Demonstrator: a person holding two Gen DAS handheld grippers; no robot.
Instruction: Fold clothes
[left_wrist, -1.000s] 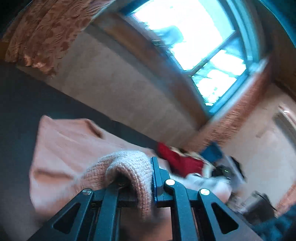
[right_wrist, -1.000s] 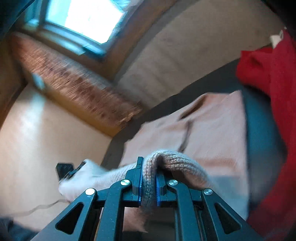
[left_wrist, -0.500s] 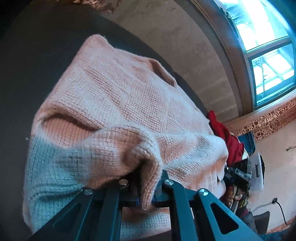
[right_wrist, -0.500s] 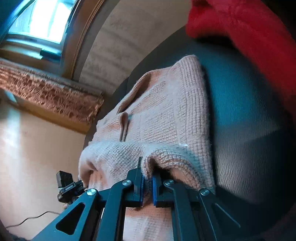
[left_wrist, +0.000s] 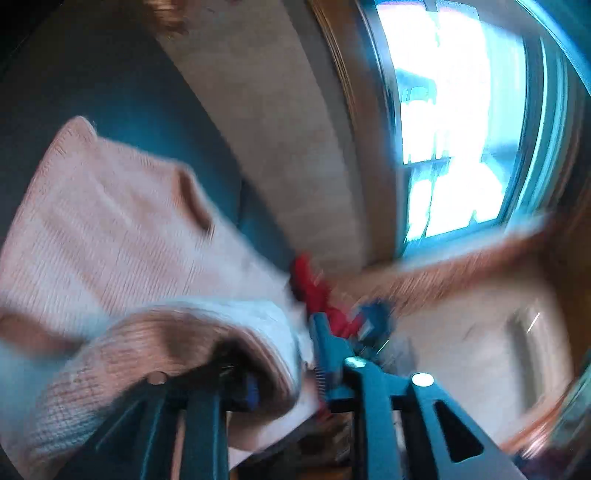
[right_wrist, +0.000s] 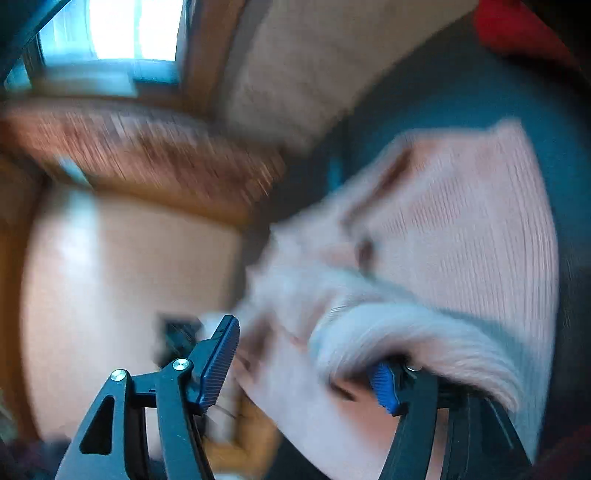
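Spreading both jaws, your left gripper (left_wrist: 288, 373) and right gripper (right_wrist: 306, 362) have released the sweater (left_wrist: 110, 236); this fold looks laid.

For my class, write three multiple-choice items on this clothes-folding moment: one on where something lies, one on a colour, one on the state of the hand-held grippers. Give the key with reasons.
1. Where does the pink sweater lie?
A. on the dark surface
B. on the window sill
C. in a basket

2. What colour is the garment beyond the sweater?
A. green
B. red
C. yellow

3. How do the jaws of the left hand-held gripper and the right hand-held gripper stand?
A. both clamped shut
B. one open, one shut
C. both spread open

Key: 1 A, dark surface shows around the knit; 2 B, bright red cloth shows past the sweater's edge; 3 C, wide gaps separate the pads, with the sweater draped over one finger of each.
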